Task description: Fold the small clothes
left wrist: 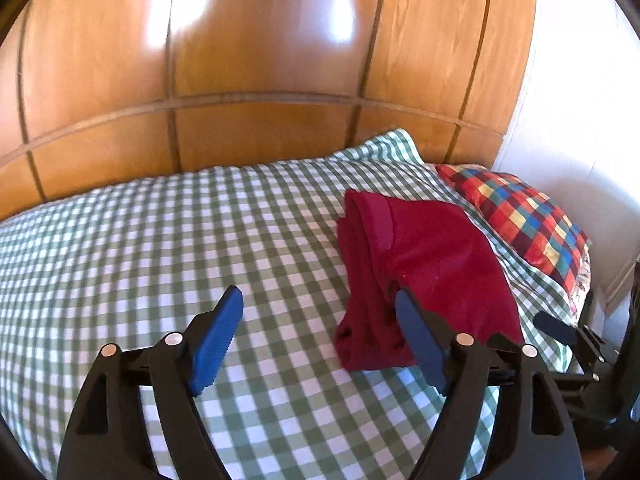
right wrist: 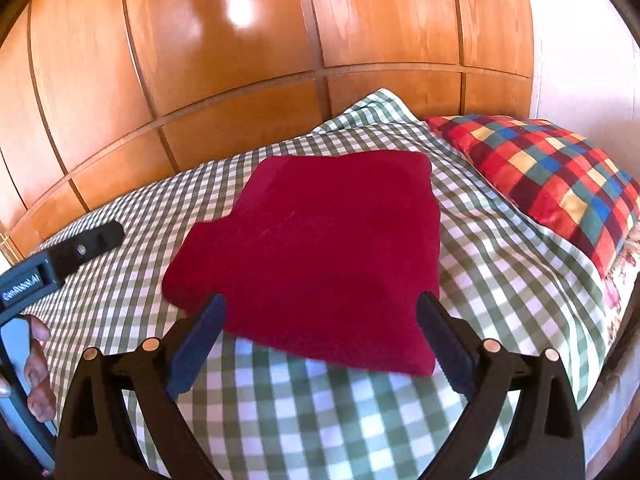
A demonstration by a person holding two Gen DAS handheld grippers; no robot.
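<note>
Now the folded dark-red knit garment (right wrist: 316, 256) lies on the green-checked bedsheet (right wrist: 500, 264), just beside the multicoloured checked pillow (right wrist: 560, 184). Left tongs (left wrist: 320, 304) and right tongs (right wrist: 320, 312) both gape empty. Best finish: check the edges square, pressing lightly.

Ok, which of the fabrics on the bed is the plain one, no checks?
The dark red garment, folded on the green gingham sheet; the pillow has multicoloured checks.

One label in sight

White letters reading "GenRobot.AI" run along the dark body of the left gripper (right wrist: 60, 258), seen at the edge of the right wrist view; nothing else is legible
</note>
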